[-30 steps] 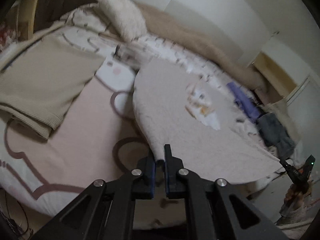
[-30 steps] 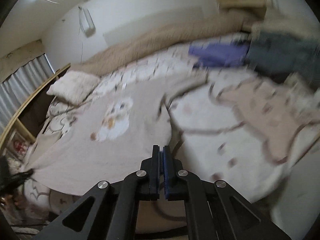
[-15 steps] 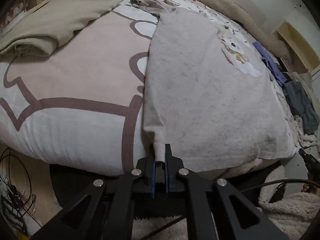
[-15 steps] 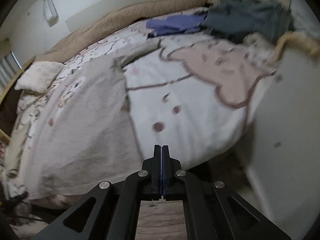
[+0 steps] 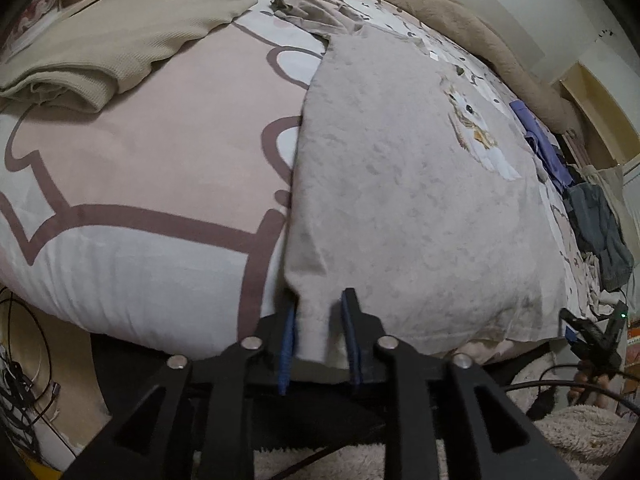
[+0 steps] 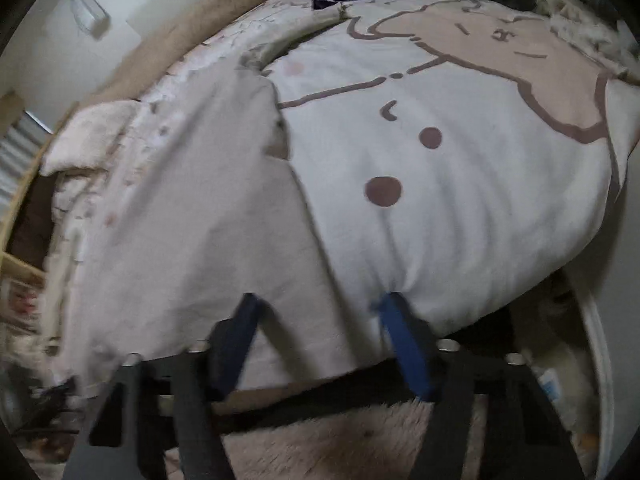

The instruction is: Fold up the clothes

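Note:
A pale grey shirt (image 5: 400, 200) with an animal print lies spread flat on the bed, its hem hanging over the near edge. My left gripper (image 5: 320, 300) is at the hem's left corner. Its jaws are opening, and the corner flap (image 5: 316, 328) hangs loose between the blue pads without being pressed. In the right wrist view the same shirt (image 6: 192, 220) covers the left half of the bed. My right gripper (image 6: 320, 300) is at the hem's right corner, jaws opening wide, with cloth lying between them but not pinched. It also shows in the left wrist view as the right gripper (image 5: 592, 336).
The bed cover (image 5: 160, 140) is pink and white with brown outlines. A folded beige ribbed sweater (image 5: 100, 48) lies at back left. A purple garment (image 5: 536, 140) and a dark grey one (image 5: 596, 232) sit at the right. Cables (image 5: 24, 380) and a fluffy rug (image 5: 580, 432) lie below.
Both grippers came down to the bed's near edge, laying the shirt flat. Both jaws, shut before, have parted; the left one has released the hem corner.

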`<state>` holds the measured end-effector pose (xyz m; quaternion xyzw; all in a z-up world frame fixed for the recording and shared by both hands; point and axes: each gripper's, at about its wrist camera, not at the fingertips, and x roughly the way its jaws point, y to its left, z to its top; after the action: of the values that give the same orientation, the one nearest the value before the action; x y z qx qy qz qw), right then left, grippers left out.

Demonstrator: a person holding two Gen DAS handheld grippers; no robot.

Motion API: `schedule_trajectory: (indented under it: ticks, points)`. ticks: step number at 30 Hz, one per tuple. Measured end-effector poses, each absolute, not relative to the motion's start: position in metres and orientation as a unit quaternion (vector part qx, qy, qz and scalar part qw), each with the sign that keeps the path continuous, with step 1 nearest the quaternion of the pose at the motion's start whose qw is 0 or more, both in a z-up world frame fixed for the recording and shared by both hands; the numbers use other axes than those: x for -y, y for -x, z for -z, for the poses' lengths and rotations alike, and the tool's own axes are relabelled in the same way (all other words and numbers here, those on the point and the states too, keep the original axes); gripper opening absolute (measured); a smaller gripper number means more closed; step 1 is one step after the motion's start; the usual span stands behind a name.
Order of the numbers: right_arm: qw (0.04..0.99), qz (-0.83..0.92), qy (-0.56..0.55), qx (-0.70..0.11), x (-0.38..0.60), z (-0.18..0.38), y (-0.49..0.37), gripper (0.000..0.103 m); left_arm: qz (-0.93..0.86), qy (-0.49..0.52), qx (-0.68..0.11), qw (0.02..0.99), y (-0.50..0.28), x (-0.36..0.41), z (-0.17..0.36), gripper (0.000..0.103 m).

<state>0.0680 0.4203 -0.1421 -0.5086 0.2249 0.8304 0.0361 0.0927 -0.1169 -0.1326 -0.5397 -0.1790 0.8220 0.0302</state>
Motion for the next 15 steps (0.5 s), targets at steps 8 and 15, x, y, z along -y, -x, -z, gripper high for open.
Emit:
schedule_trajectory:
  ticks: [8, 15]
  points:
    - [-0.067, -0.861, 0.396, -0.313, -0.419, 0.050, -0.055, 0.002, -0.823, 0.534, 0.189, 0.044, -0.090, 0.120, 0.132, 0.024]
    - [-0.232, -0.871, 0.367, -0.231, -0.309, 0.004, 0.051, 0.002, -0.824, 0.523, 0.215, 0.035, -0.095, 0.130, 0.133, 0.024]
